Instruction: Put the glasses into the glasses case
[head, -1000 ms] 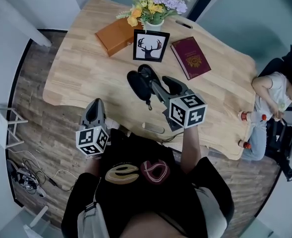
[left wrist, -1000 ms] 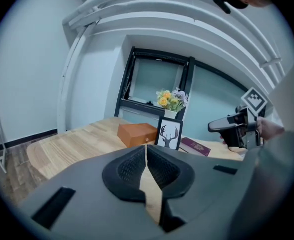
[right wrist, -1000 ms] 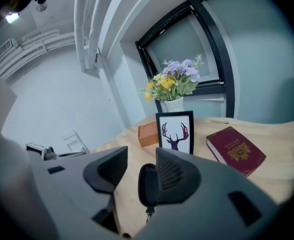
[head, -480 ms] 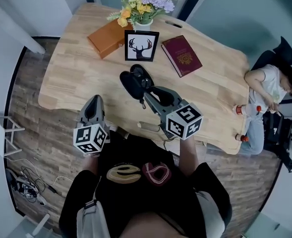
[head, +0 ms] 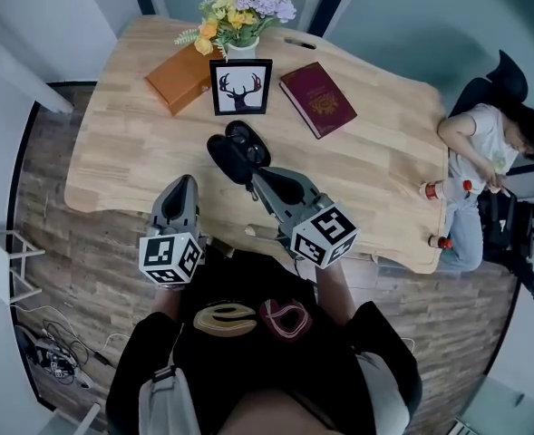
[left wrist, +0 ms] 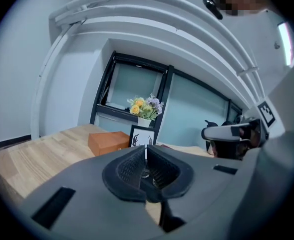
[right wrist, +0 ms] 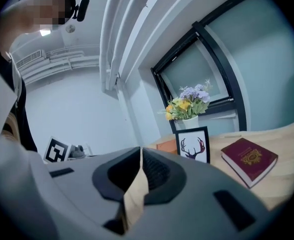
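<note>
The black glasses case (head: 234, 152) lies open on the wooden table (head: 131, 134), in front of the framed deer picture (head: 241, 87). A dark shape inside it looks like the glasses; I cannot make them out clearly. My right gripper (head: 265, 179) hovers just short of the case on the near side, apart from it. Its jaws are closing and almost together, with nothing between them (right wrist: 141, 156). My left gripper (head: 180, 188) hangs at the table's near edge, left of the case, shut and empty (left wrist: 147, 151). Both gripper views miss the case.
A vase of flowers (head: 239, 12), an orange box (head: 180, 75) and a red book (head: 316, 98) stand at the back of the table. A person (head: 484, 143) sits past the table's right end. Cables (head: 44, 356) lie on the floor at the left.
The right gripper's jaws, wide open beside the case a second ago, have come together. Both grippers have drawn back from the case toward me and risen a little.
</note>
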